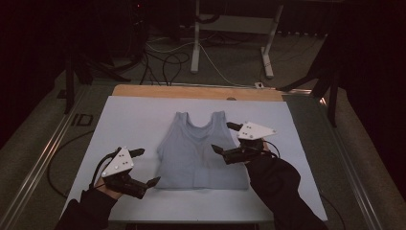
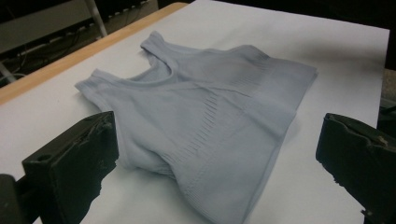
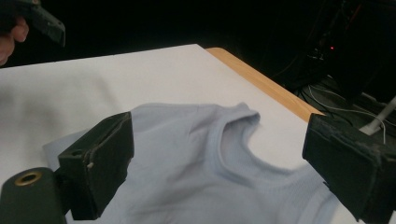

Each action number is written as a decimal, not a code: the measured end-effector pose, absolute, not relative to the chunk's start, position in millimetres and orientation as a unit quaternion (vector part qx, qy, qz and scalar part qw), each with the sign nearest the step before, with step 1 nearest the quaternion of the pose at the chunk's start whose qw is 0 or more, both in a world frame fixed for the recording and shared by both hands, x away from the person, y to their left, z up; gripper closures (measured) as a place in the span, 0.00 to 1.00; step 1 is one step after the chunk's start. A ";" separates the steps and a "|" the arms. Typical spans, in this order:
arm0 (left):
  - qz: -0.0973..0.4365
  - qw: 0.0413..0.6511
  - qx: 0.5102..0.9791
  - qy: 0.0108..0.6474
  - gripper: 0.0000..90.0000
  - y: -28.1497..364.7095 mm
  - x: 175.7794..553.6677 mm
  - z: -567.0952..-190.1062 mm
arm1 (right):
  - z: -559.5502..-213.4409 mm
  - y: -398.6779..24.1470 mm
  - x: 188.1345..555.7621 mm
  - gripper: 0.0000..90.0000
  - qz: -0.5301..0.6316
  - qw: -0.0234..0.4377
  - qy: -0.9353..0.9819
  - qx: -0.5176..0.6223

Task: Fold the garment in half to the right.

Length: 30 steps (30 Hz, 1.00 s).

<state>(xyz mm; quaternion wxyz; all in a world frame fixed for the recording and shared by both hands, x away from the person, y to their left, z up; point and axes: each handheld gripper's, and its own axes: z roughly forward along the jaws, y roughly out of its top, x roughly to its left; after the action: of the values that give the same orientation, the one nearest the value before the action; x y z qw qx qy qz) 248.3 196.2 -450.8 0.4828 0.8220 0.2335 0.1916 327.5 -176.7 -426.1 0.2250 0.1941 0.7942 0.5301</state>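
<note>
Tank top, pale blue knit, lies flat mid-sheet on the white table cover; looks light, limp, prone to bunching. Left gripper and right gripper both spread wide, holding nothing. Best pinch points, I judge: side hem corners or shoulder straps.

In the high view, the left gripper is in the lower left of the frame, with its jaws wide apart and pointing to the right. The left hand holds it from below, and a dark sleeve comes in from the bottom edge. The right gripper is right of centre, jaws also wide apart and pointing left. The right forearm rises from the lower right.
</note>
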 end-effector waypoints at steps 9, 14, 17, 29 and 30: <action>0.207 0.471 0.821 0.247 0.01 182.3 250.2 -461.2 | -427.8 -146.5 355.1 0.10 0.523 0.211 0.804 0.190; 0.213 0.468 0.818 0.256 0.01 176.5 250.8 -467.3 | -431.4 -128.4 370.4 0.10 0.525 0.205 0.804 0.192; 0.217 0.459 0.822 0.259 0.01 173.6 251.4 -471.5 | -434.9 -116.8 379.8 0.10 0.524 0.198 0.806 0.193; 0.202 0.424 0.830 0.302 0.01 167.4 255.1 -485.8 | -447.9 -80.5 411.3 0.10 0.511 0.174 0.816 0.206; 0.196 0.425 0.829 0.305 0.01 166.8 255.4 -487.0 | -448.9 -78.7 414.0 0.10 0.510 0.175 0.817 0.205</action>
<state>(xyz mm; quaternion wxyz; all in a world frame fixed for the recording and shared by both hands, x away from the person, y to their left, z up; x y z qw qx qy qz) 255.4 166.8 -487.0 0.4249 0.8295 0.3050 0.1961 414.0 -78.7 -448.9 0.1749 0.2047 0.8172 0.5096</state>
